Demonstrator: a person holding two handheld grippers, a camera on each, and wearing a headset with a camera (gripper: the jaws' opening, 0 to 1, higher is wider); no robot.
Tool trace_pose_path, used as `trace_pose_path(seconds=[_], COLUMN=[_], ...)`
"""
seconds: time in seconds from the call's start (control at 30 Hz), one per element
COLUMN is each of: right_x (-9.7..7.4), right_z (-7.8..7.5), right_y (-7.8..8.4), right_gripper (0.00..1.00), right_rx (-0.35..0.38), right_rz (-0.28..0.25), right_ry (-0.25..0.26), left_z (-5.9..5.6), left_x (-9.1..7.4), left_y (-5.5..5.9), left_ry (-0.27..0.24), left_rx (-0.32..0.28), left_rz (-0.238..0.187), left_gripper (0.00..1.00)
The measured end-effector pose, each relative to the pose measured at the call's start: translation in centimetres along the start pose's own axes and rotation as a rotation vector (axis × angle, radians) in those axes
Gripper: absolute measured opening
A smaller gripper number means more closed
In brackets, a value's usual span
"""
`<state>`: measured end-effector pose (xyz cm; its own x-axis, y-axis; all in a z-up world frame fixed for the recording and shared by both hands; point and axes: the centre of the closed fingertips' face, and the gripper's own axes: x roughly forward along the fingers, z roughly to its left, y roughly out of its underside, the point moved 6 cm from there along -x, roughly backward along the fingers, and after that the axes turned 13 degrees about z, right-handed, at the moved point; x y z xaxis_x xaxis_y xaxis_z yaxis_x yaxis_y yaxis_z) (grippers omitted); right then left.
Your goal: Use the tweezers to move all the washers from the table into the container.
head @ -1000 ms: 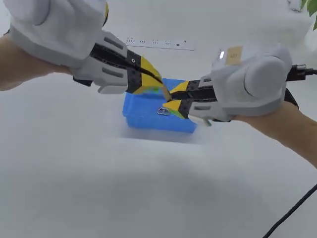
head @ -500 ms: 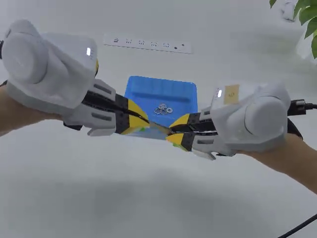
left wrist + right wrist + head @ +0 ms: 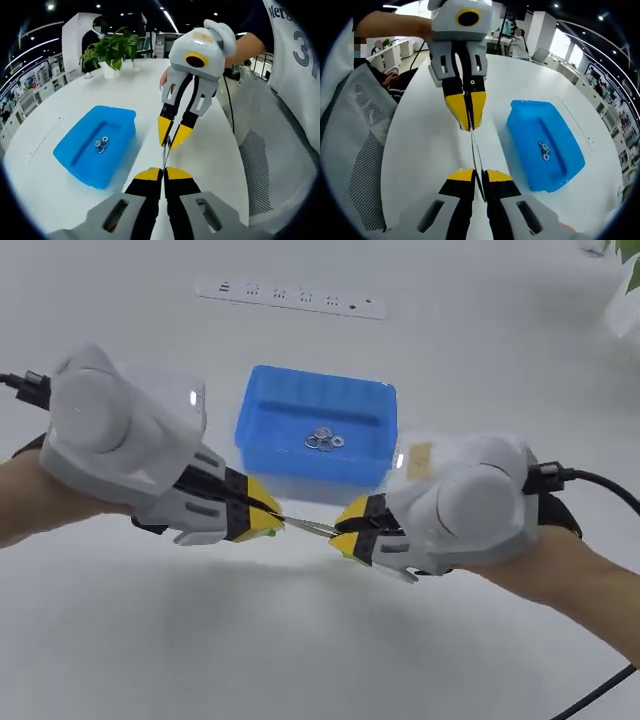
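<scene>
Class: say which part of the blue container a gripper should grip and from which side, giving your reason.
Grip the rim of a short end wall of the blue container, coming down from above, one jaw inside, one outside. It sits upright and open-topped, and the washers lie bunched mid-floor, away from the walls, so a jaw should clear them.

Large numeral "3" on white shirt; other lettering cut off.

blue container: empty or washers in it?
Not empty. A small cluster of washers lies on the floor of the blue container, near its middle. Exact count cannot be told.
</scene>
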<state>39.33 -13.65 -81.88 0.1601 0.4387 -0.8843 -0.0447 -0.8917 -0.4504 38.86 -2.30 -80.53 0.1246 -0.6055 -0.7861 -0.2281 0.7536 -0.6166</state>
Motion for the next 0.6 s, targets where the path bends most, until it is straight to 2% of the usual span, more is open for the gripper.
trace_pose_path(seconds=[0.23, 0.3, 0.33, 0.6], right_x=[1.2, 1.4, 1.4, 1.8], right_z=[0.0, 0.1, 0.1, 0.2], right_y=[0.6, 0.7, 0.7, 0.5], right_gripper=[0.09, 0.09, 0.09, 0.09], right_rx=[-0.001, 0.003, 0.002, -0.010], right_rz=[0.057, 0.061, 0.063, 0.094], right_ry=[-0.014, -0.020, -0.021, -0.035], left_z=[0.1, 0.2, 0.2, -0.1], left_x=[1.4, 1.7, 1.9, 2.6], left_y=[0.7, 1.1, 1.2, 1.9], left_ry=[0.011, -0.013, -0.020, -0.016], left_rx=[0.018, 0.077, 0.087, 0.095], left_rz=[0.052, 0.097, 0.119, 0.168], left_gripper=[0.06, 0.05, 0.05, 0.05])
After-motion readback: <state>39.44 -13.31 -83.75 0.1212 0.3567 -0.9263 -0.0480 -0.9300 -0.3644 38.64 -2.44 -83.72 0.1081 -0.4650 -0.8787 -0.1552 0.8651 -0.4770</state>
